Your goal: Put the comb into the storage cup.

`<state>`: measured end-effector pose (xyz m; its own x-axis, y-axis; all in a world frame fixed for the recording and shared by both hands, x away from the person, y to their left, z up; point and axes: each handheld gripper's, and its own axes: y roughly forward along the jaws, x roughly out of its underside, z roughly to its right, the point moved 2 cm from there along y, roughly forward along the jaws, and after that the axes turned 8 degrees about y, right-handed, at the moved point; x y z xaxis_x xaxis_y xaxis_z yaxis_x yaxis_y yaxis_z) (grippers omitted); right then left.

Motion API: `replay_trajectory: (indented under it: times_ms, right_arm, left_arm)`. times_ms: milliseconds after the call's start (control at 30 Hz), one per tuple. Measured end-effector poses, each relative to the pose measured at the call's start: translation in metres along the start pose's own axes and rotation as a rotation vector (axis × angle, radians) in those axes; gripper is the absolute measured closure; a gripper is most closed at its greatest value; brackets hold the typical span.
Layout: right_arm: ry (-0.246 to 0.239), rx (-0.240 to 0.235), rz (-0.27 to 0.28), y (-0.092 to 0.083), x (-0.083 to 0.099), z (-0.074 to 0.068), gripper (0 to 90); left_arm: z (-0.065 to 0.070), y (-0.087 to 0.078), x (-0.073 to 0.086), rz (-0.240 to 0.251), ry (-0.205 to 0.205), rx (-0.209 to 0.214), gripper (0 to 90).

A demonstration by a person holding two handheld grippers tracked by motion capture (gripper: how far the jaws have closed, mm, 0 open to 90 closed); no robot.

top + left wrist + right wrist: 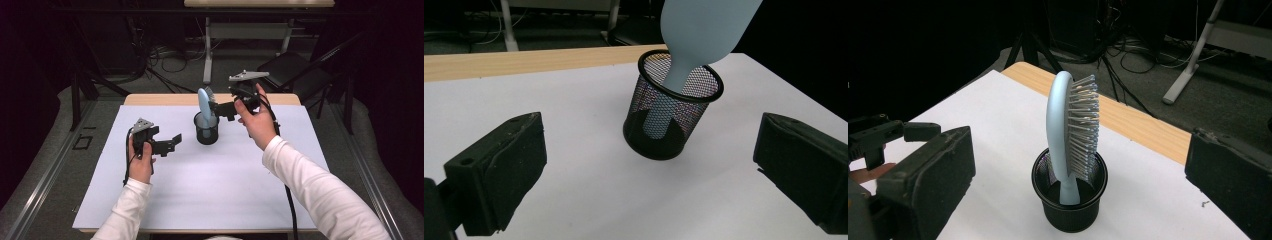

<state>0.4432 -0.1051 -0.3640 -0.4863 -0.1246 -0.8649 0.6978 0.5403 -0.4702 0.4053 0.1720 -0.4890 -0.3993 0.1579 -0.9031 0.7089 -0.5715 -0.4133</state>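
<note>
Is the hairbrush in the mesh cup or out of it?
In. The hairbrush stands handle-down inside the black mesh cup, head above the rim; both tools are open and clear of it.

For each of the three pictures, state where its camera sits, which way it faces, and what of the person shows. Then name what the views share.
High view: above the person's side, facing forward and down; both sleeves, left gripper, right gripper.
Left gripper view: rides the left gripper, between open jaws, toward the mesh cup.
Right gripper view: rides the right gripper, open jaws, facing the hairbrush.
Shared: brush standing in cup.
</note>
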Motion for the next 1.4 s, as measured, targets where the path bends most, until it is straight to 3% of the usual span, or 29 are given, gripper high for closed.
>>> replay_trajectory:
  times_ms: [167,333,767,1067,1400]
  right_arm:
    - [-0.007,0.000,-0.003,0.000,0.002,0.000,0.0]
    - [-0.008,0.002,-0.003,-0.001,0.003,0.001,0.0]
    - [-0.003,0.010,-0.008,-0.001,0.010,0.006,0.0]
    - [-0.033,0.004,-0.017,-0.008,0.019,0.006,0.0]
    - [-0.026,0.000,-0.018,-0.013,0.028,0.007,0.0]
  left_arm:
    - [-0.001,-0.005,-0.002,-0.007,-0.002,0.010,0.9]
    - [0.000,-0.010,-0.006,-0.004,-0.002,0.046,2.0]
    - [0.005,-0.018,-0.015,-0.027,0.039,0.082,2.0]
    - [0.007,-0.025,-0.021,-0.030,0.042,0.114,2.0]
    - [0.009,-0.028,-0.023,-0.037,0.052,0.125,2.0]
